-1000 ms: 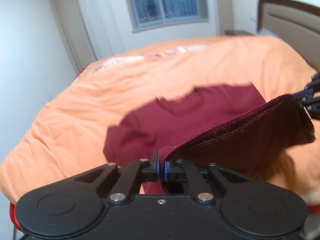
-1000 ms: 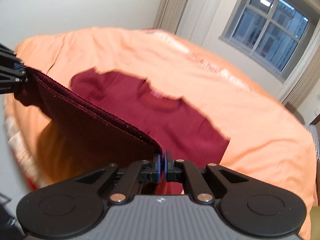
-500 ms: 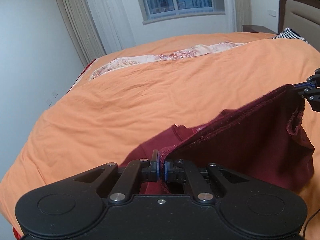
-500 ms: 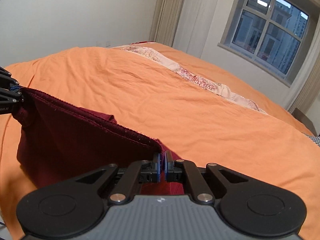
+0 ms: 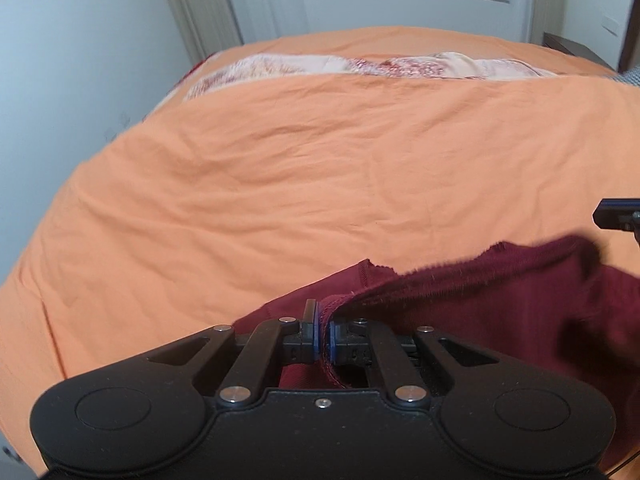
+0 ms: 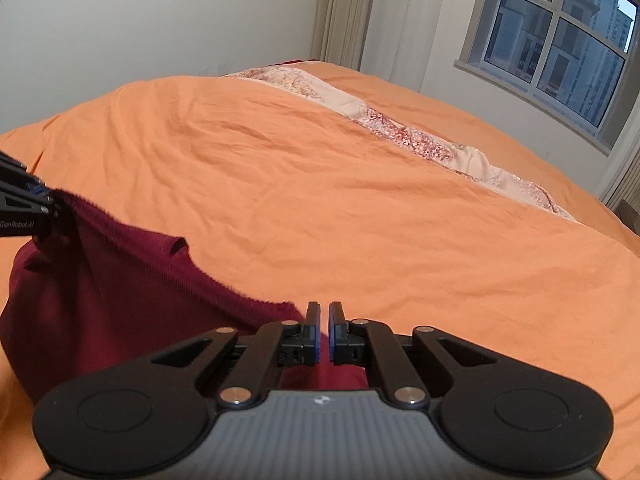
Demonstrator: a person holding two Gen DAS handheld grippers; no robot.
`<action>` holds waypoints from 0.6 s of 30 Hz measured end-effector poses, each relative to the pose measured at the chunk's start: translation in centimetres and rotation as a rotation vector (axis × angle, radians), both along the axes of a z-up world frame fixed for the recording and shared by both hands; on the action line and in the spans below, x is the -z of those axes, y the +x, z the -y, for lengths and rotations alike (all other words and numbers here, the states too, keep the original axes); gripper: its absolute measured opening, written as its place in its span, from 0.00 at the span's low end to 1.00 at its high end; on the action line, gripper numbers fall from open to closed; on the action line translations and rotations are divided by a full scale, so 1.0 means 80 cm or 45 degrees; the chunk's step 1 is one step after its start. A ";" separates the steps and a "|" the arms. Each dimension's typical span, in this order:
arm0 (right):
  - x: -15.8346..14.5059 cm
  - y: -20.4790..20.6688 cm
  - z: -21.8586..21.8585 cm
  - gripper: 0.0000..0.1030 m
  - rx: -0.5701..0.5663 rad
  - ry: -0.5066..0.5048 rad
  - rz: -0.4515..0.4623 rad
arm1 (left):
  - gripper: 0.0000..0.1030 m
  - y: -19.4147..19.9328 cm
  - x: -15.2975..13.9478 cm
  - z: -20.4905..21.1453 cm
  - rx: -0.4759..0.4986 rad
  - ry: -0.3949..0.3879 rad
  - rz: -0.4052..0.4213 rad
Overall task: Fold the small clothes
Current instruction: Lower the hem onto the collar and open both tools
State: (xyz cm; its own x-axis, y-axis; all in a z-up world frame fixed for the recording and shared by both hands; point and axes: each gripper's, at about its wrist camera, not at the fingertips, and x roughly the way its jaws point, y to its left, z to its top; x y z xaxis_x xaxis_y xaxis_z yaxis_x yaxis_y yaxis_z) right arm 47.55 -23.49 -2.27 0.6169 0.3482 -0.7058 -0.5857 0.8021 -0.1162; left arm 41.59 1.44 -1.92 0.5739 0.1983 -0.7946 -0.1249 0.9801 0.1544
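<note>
The left gripper (image 5: 323, 330) is clamped on the hem of the dark red shirt (image 5: 500, 304), near the bed's (image 5: 280, 168) edge. The right gripper (image 6: 324, 332) has its fingers slightly apart, holding nothing.

Only one piece of lettering is showing: in the right wrist view, pale print reading "GenRobot.AI", its first letter partly cut by the frame edge, is running along the black body of the left gripper (image 6: 38, 200), far off to the left of the right gripper's own fingers. Nothing else is carrying readable text, numbers or signs in either view.
</note>
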 end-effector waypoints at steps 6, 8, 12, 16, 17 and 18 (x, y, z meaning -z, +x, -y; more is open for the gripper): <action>0.010 0.026 -0.003 0.10 0.015 0.023 -0.045 | 0.21 0.024 0.030 -0.004 -0.064 -0.016 -0.073; 0.017 0.019 0.000 0.30 0.004 0.026 -0.066 | 0.45 0.028 0.038 -0.012 -0.094 -0.057 -0.107; 0.041 -0.013 0.006 0.62 -0.063 0.004 -0.112 | 0.88 0.018 0.041 -0.029 -0.160 -0.105 -0.085; 0.073 -0.050 0.006 0.79 -0.143 -0.031 -0.189 | 0.99 -0.003 0.030 -0.048 -0.274 -0.079 -0.007; 0.083 -0.058 0.004 0.79 -0.157 -0.057 -0.207 | 0.99 -0.009 0.029 -0.053 -0.297 -0.081 0.007; 0.092 -0.065 0.001 0.79 -0.167 -0.087 -0.220 | 0.99 -0.014 0.027 -0.059 -0.316 -0.086 0.012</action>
State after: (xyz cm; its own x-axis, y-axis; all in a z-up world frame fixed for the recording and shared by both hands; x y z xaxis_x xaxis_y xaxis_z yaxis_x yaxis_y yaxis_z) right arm 42.38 -23.57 -9.60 0.4373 0.3654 -0.8217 -0.7005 0.7115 -0.0563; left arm 40.51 6.13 -4.10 0.5216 0.2807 -0.8056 -0.3638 0.9274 0.0876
